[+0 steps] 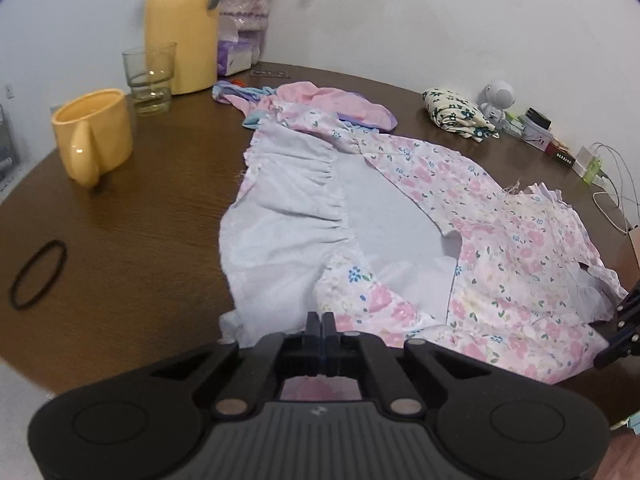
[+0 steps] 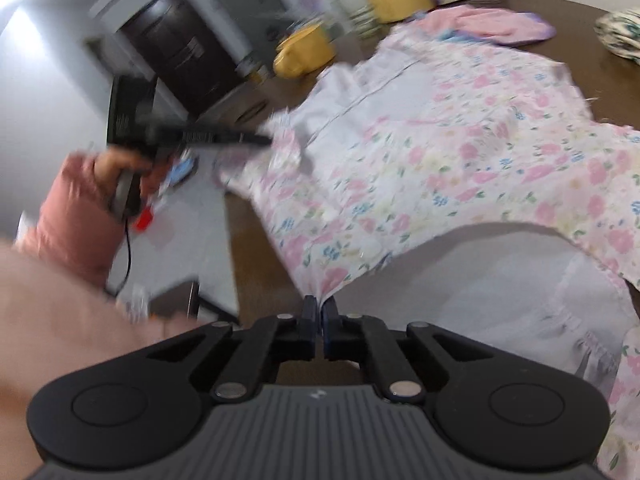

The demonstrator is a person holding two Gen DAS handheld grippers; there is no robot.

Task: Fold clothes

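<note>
A pink floral dress (image 1: 500,216) with a pale lining lies spread on the brown table (image 1: 140,200). My left gripper (image 1: 321,320) is shut on the dress's near edge, and pink fabric shows under its fingers. In the blurred right wrist view, my right gripper (image 2: 320,306) is shut on the floral dress (image 2: 460,152) at its hem. The left gripper (image 2: 264,140), held by a hand in a pink sleeve (image 2: 76,208), pinches a raised corner of the dress over the table edge. The right gripper's black linkage (image 1: 624,320) shows at the far right of the left wrist view.
A yellow mug (image 1: 94,136), a glass (image 1: 151,80), a yellow jug (image 1: 182,28) and a tissue pack (image 1: 236,56) stand at the back left. A black hair tie (image 1: 38,276) lies near left. A pink garment (image 1: 320,100), folded floral cloth (image 1: 456,114), white figurine (image 1: 498,98) and cables (image 1: 600,184) line the back.
</note>
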